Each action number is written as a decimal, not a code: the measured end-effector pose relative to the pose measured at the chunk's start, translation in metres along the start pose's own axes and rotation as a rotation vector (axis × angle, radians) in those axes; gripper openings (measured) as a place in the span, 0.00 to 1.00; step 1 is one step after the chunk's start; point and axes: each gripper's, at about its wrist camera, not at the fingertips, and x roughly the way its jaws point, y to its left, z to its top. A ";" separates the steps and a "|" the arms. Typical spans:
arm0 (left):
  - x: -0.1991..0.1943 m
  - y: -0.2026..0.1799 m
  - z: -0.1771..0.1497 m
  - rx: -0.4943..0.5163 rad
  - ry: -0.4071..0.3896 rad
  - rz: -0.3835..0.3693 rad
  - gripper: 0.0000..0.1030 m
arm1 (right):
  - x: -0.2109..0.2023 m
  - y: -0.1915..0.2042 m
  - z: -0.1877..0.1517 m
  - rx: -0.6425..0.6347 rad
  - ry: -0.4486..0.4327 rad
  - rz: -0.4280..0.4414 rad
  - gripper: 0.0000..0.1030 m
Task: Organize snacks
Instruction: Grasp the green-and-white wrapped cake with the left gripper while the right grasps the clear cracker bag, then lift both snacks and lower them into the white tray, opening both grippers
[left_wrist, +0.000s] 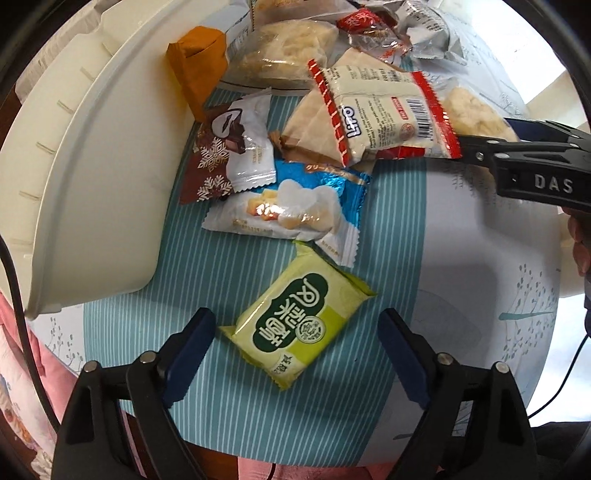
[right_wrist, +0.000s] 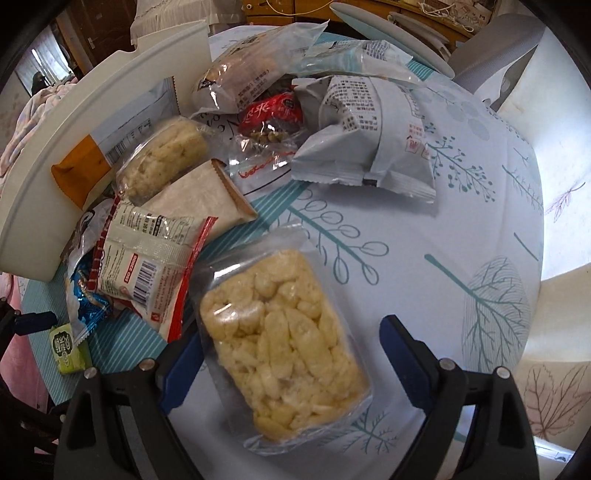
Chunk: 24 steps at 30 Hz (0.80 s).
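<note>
Left hand-held gripper (left_wrist: 297, 332) stands released, straddling the green snack packet (left_wrist: 295, 325) on the surface (left_wrist: 461, 240). Right hand-held gripper (right_wrist: 291, 354), likewise released, straddles the clear rice-cracker bag (right_wrist: 284, 347). White bin (left_wrist: 92, 184) borders the snack pile.

Lettering on the gripper and the packets

White capitals "DAS" show on the black arm of the right gripper (left_wrist: 480, 153), off to the left gripper's right. Just ahead of it, the red-edged packet (left_wrist: 384, 114) reads what looks like "Lino", upside down, beside a barcode. Between the left gripper's jaws, the green packet (left_wrist: 295, 325) carries large Chinese characters, too skewed to read.
</note>
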 end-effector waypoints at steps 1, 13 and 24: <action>0.000 0.000 0.000 0.005 -0.005 -0.003 0.82 | -0.001 -0.001 0.002 0.000 -0.005 -0.001 0.83; -0.009 -0.012 0.004 0.041 -0.050 -0.003 0.51 | -0.012 -0.013 0.011 0.015 -0.027 0.000 0.58; -0.016 -0.010 0.002 0.035 -0.035 -0.010 0.43 | -0.011 -0.025 0.001 0.071 0.003 0.058 0.58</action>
